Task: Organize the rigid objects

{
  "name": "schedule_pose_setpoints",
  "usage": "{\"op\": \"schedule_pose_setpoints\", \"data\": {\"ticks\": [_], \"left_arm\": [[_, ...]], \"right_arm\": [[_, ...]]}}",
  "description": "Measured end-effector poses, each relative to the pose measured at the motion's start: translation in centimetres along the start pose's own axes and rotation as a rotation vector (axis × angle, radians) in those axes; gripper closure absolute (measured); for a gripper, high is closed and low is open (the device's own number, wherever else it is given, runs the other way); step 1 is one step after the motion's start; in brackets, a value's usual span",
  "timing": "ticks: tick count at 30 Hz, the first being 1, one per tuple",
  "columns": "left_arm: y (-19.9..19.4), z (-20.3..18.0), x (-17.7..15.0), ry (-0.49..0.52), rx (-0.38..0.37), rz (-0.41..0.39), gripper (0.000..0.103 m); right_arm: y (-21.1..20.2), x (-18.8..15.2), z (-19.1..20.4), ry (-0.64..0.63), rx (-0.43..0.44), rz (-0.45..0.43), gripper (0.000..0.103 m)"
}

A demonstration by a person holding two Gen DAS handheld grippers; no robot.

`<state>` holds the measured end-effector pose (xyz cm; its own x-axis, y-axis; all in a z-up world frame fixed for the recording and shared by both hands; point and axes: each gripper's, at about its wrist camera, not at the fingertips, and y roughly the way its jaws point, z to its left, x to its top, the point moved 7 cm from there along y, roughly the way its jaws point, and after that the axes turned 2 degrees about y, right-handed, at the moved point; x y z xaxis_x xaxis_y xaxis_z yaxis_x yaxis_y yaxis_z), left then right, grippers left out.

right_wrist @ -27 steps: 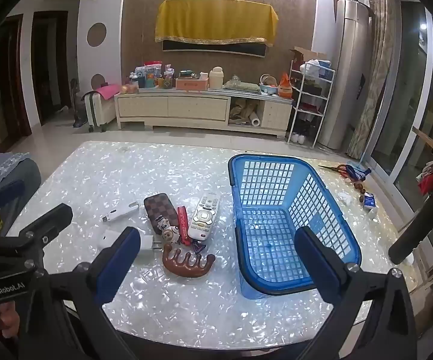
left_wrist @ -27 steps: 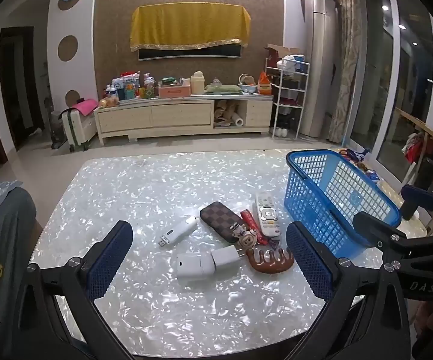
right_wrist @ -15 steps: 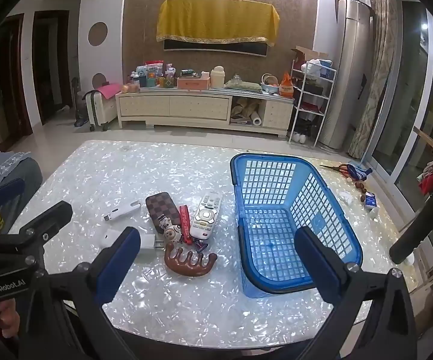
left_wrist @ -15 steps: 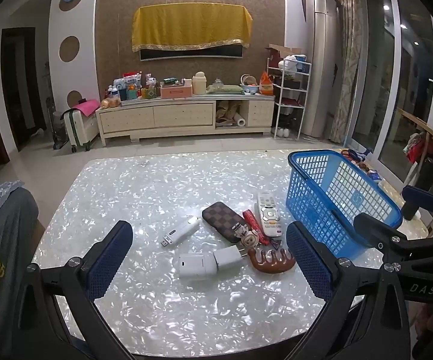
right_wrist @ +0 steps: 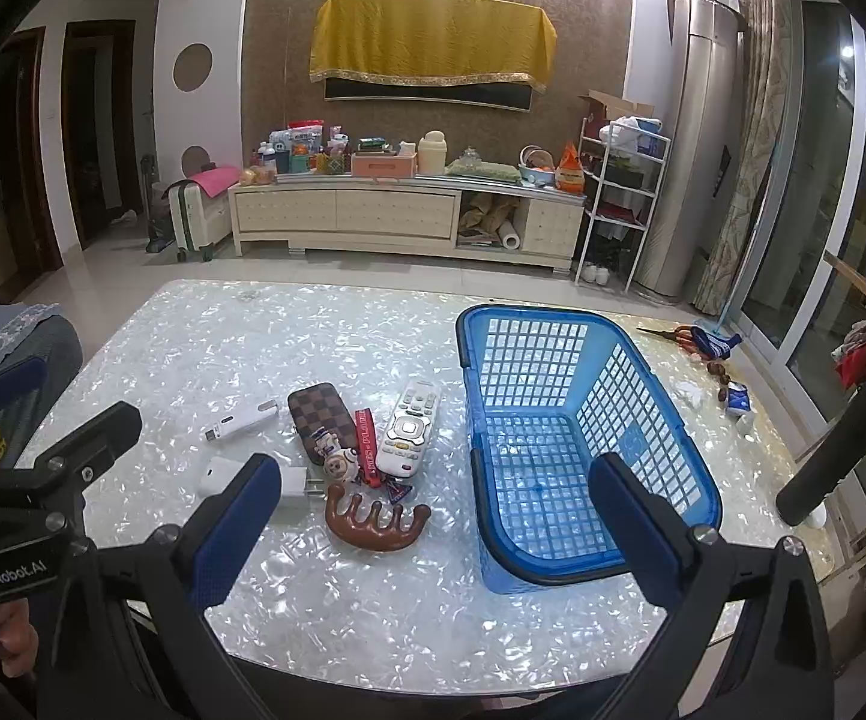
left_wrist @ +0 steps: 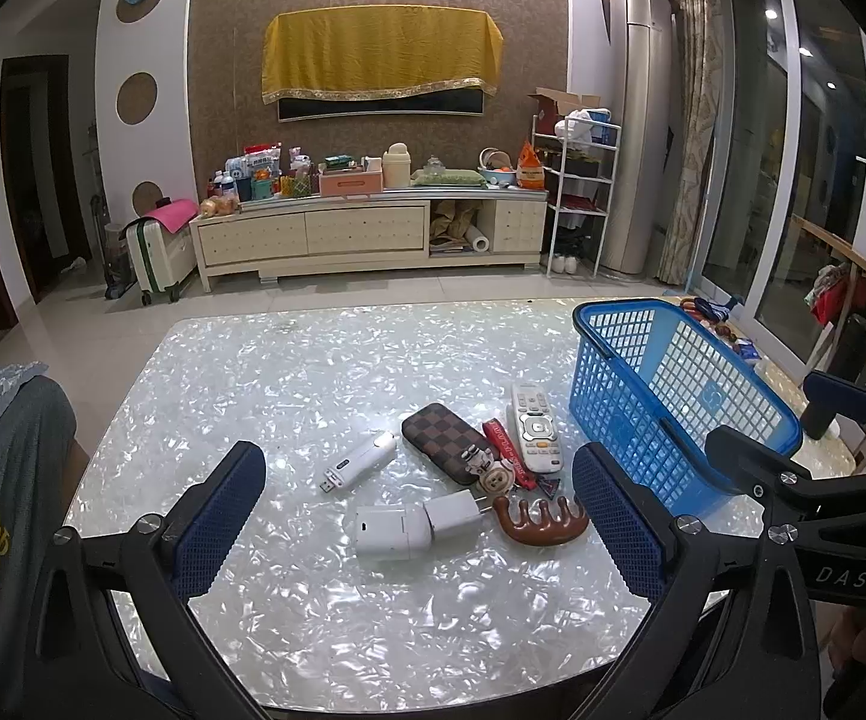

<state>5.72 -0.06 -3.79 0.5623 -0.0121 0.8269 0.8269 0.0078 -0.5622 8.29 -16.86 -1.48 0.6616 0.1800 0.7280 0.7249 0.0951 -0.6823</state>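
- Table (left_wrist: pixel 288 372): your work surface is a pearly white mosaic top; every task item rests on it.
- Basket (right_wrist: pixel 661 483): blue plastic mesh, upright, nothing inside, on the right half of the table, well apart from the far edge.
- Left gripper (left_wrist: pixel 417 516): you hold it above the near edge, jaws spread wide, nothing between the pads; the charger block lies beyond the gap.
- Right gripper (right_wrist: pixel 433 513): jaws likewise wide and holding nothing; it hangs over the near edge, its right finger in front of the basket.
- Remote control (right_wrist: pixel 407 435): white, lying flat just left of the basket, not touching it.
- Checkered case (left_wrist: pixel 445 441): brown, flat, left of the remote, with a red lanyard (left_wrist: pixel 508 450) between them.
- Wooden comb (right_wrist: pixel 375 519): brown, teeth pointing away from you, nearest item in the cluster.
- Charger block (left_wrist: pixel 411 528): white, beside the comb on its left.
- White USB stick (left_wrist: pixel 360 461): leftmost item, apart from the case.
- Figurine keychain (right_wrist: pixel 339 461): small, resting at the near end of the case.
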Motion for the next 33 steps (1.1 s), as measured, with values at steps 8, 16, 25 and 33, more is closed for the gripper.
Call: {"op": "schedule_pose_setpoints", "data": {"ticks": [8, 16, 25, 33], "left_arm": [[-0.11, 0.12, -0.08, 0.002, 0.000, 0.001, 0.000], [-0.17, 0.10, -0.18, 0.004, 0.003, 0.000, 0.000], [-0.35, 0.11, -0.35, 0.010, 0.007, 0.003, 0.000], [-0.29, 0.27, -0.47, 0.008, 0.002, 0.015, 0.000]], "right_arm": [[0.07, -0.05, 0.02, 0.002, 0.000, 0.005, 0.000], [0.08, -0.18, 0.01, 0.002, 0.002, 0.008, 0.000], [0.03, -0.37, 0.03, 0.004, 0.004, 0.013, 0.000], [0.11, -0.35, 0.05, 0.001, 0.004, 0.022, 0.000]]}}
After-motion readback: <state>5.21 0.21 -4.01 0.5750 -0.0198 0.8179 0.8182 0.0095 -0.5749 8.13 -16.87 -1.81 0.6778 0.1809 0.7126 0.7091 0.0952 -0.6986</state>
